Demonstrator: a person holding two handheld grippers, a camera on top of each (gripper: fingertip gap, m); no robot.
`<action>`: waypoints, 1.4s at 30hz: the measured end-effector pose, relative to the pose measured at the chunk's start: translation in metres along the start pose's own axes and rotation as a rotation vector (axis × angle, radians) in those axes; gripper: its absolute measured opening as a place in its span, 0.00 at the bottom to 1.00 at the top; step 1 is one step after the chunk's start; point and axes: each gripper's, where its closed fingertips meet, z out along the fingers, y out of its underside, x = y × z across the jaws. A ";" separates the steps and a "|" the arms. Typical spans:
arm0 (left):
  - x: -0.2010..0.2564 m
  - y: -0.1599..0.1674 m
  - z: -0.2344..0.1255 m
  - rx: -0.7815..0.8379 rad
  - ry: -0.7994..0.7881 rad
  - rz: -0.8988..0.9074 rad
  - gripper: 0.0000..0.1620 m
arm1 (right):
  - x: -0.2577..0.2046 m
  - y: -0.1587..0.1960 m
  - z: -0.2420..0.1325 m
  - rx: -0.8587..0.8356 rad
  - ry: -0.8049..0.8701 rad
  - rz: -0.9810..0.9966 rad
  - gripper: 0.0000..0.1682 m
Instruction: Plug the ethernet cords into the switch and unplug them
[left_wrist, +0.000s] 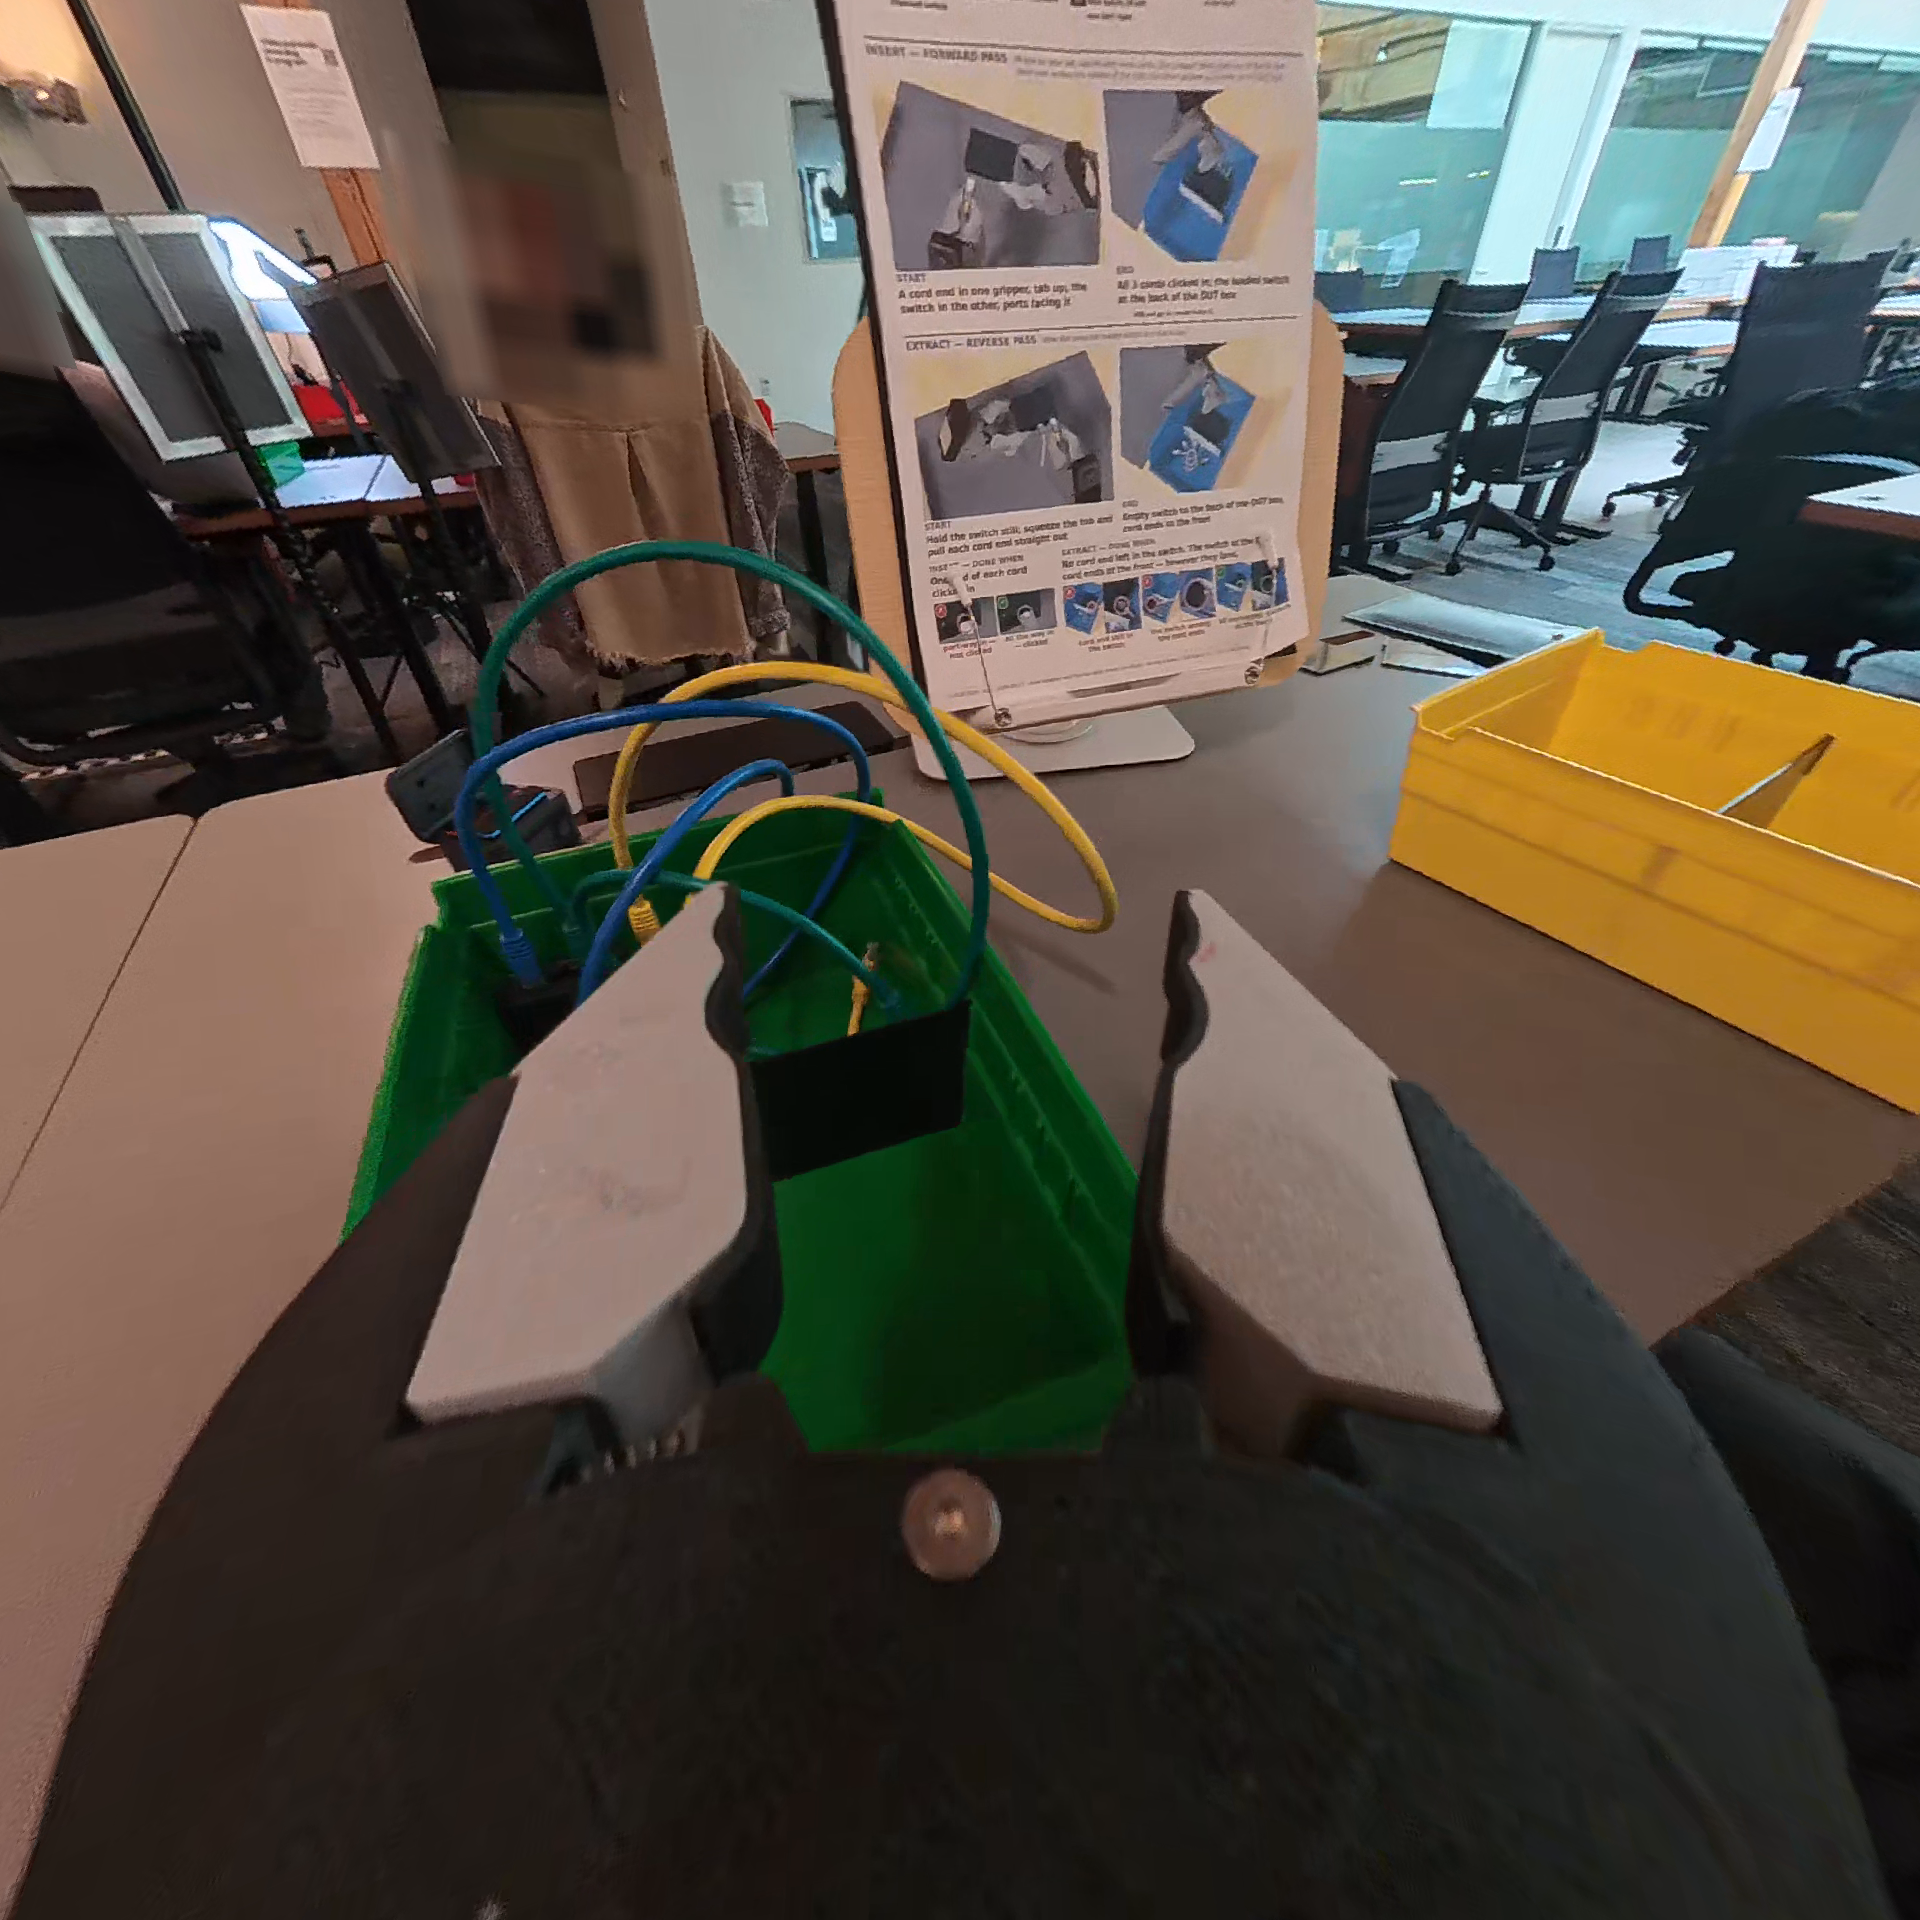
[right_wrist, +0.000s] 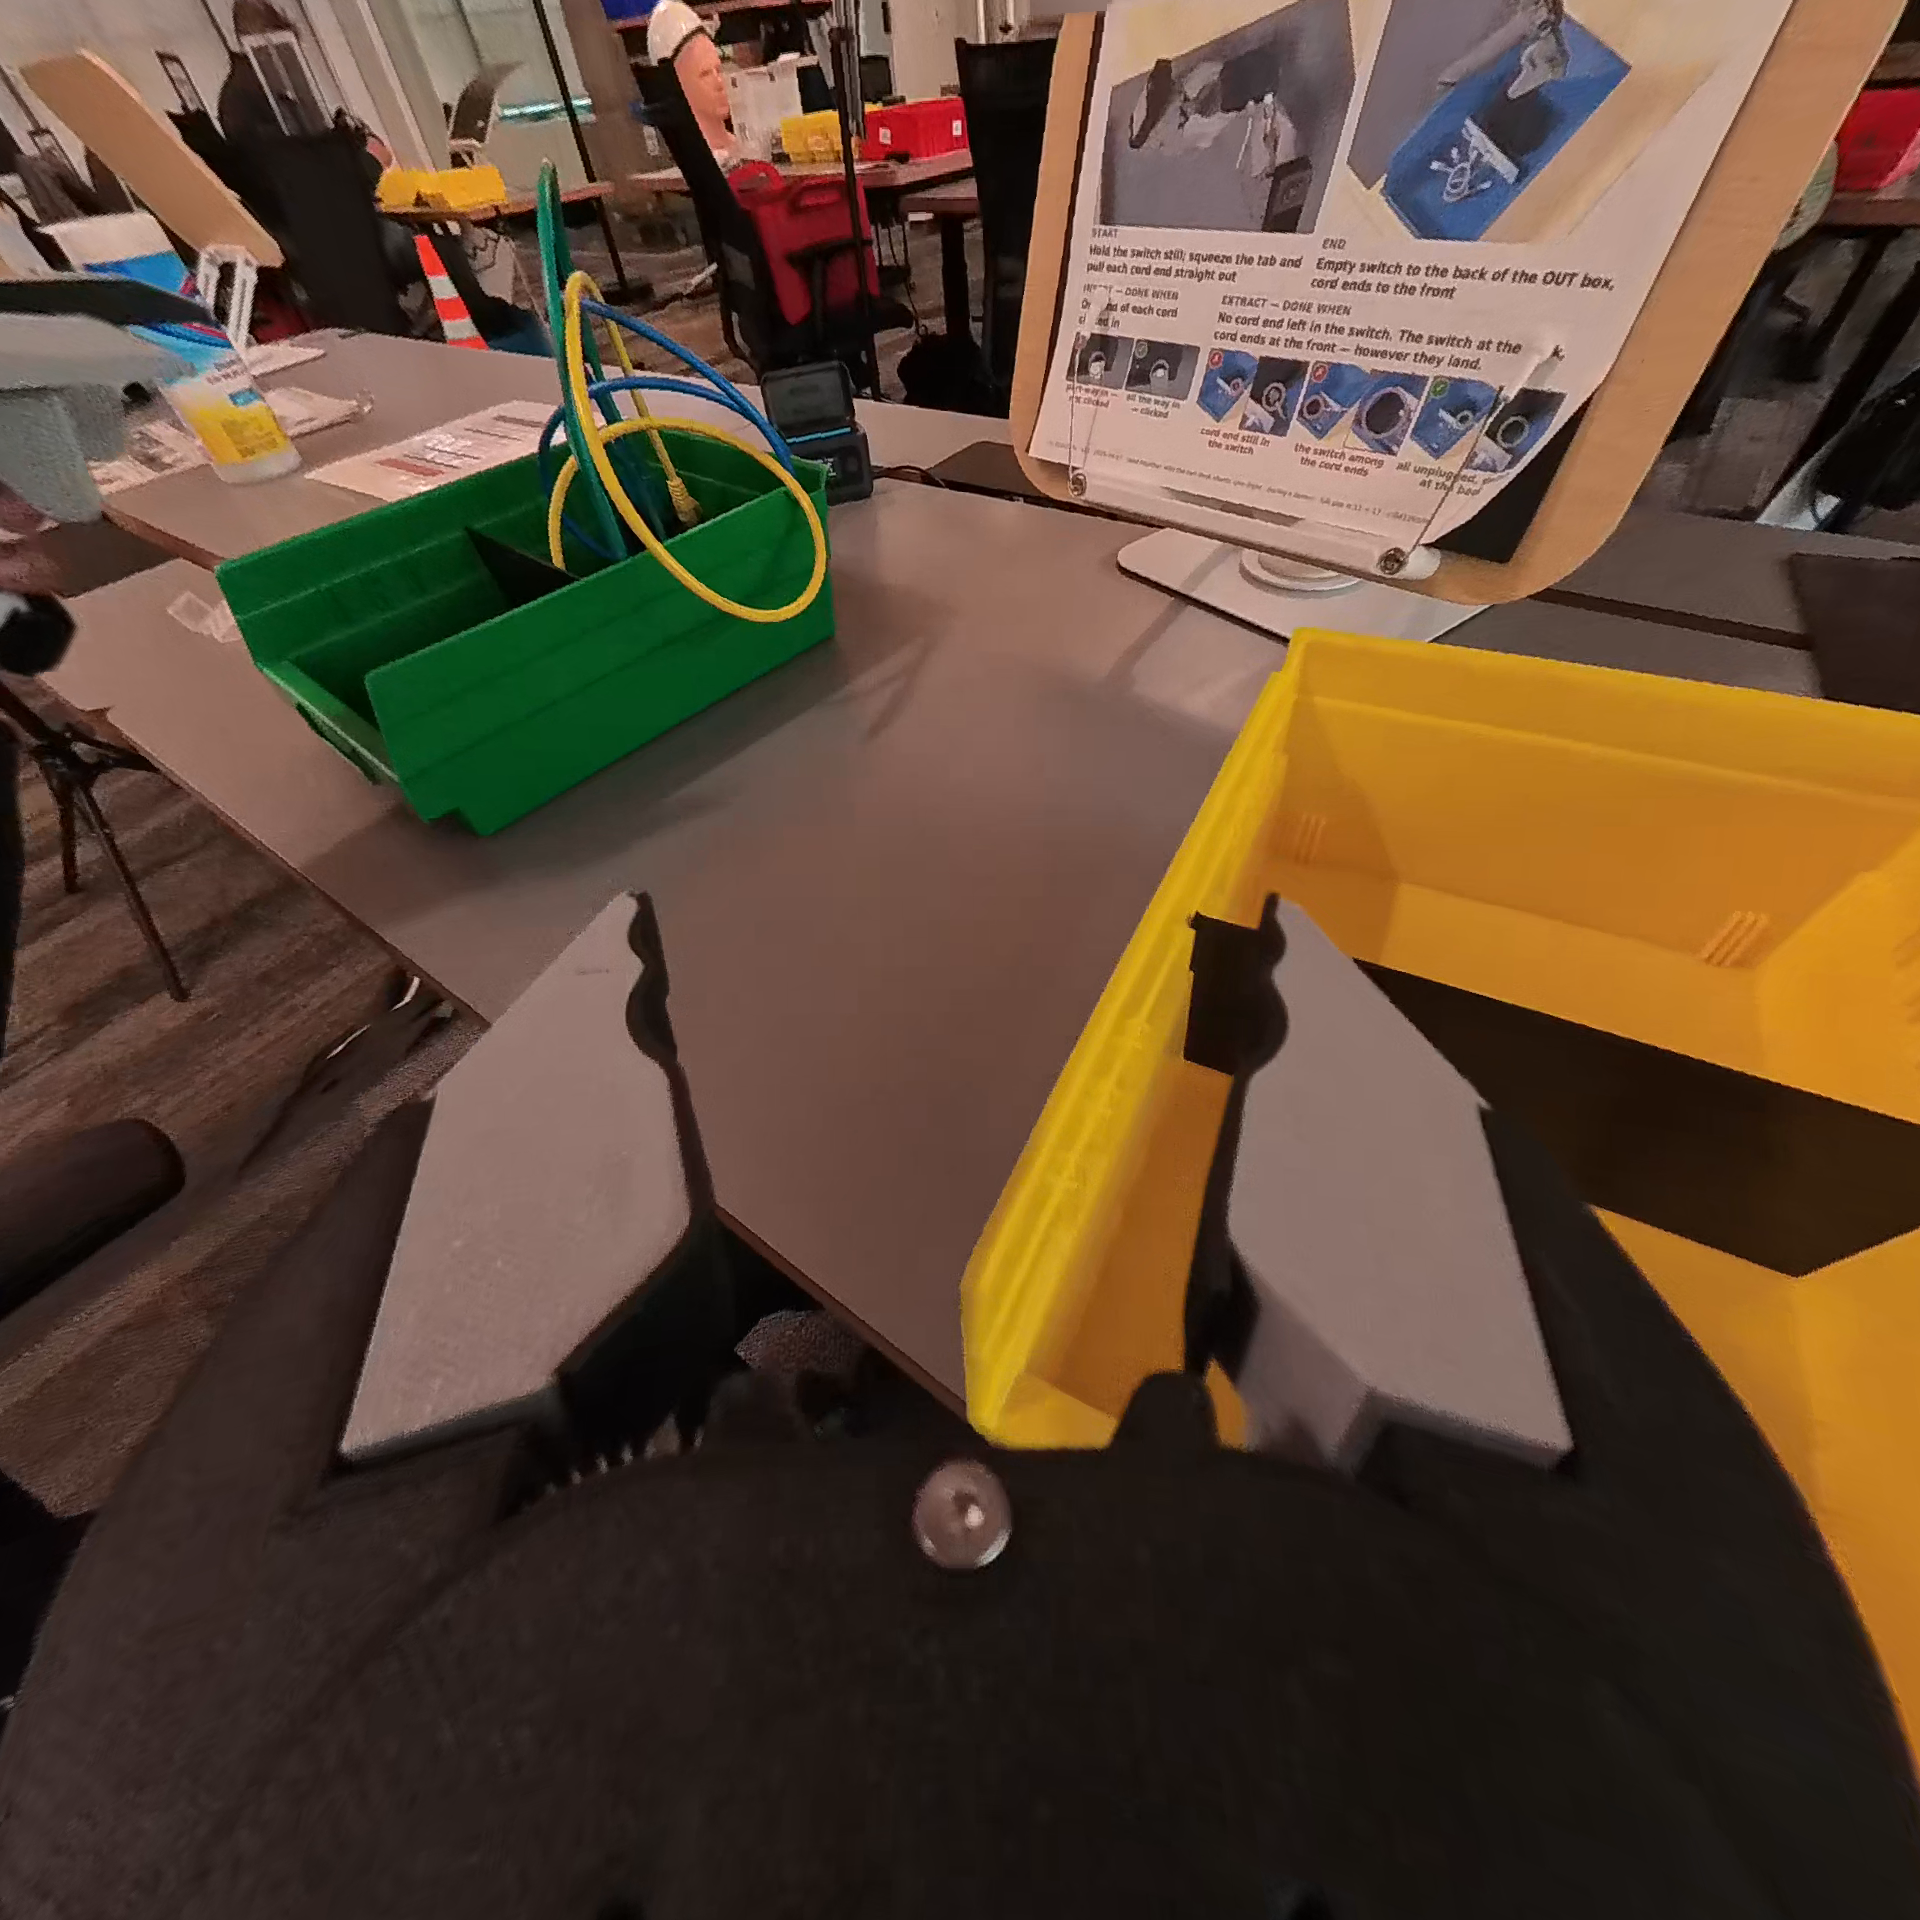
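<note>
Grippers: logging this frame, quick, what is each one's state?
Left gripper: open, empty, above the green bin.
Right gripper: open, empty, by the yellow bin.

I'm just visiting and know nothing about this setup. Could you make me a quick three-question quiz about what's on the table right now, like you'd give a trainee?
1. True or false: the left gripper is gripping a cord.
2. Which bin holds the looped ethernet cords? A) the green bin B) the yellow bin C) neither
3. Fill in: a black ____ splits the green bin into compartments.

Key:
1. False. It is open and empty, poised over the green bin's front compartment.
2. A. The green, blue and yellow cords loop up from its far compartment; no cords show in the yellow bin beside the open right gripper.
3. divider
</note>
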 end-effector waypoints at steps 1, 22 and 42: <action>0.004 0.000 0.006 -0.005 0.007 0.010 0.48 | 0.002 -0.001 -0.001 0.005 0.006 0.001 0.65; 0.091 0.007 0.013 -0.067 0.094 0.207 0.49 | 0.010 -0.026 -0.012 0.084 -0.031 -0.020 0.64; 0.053 0.007 -0.057 -0.071 -0.069 0.144 0.51 | -0.027 -0.042 0.039 0.087 -0.197 -0.041 0.59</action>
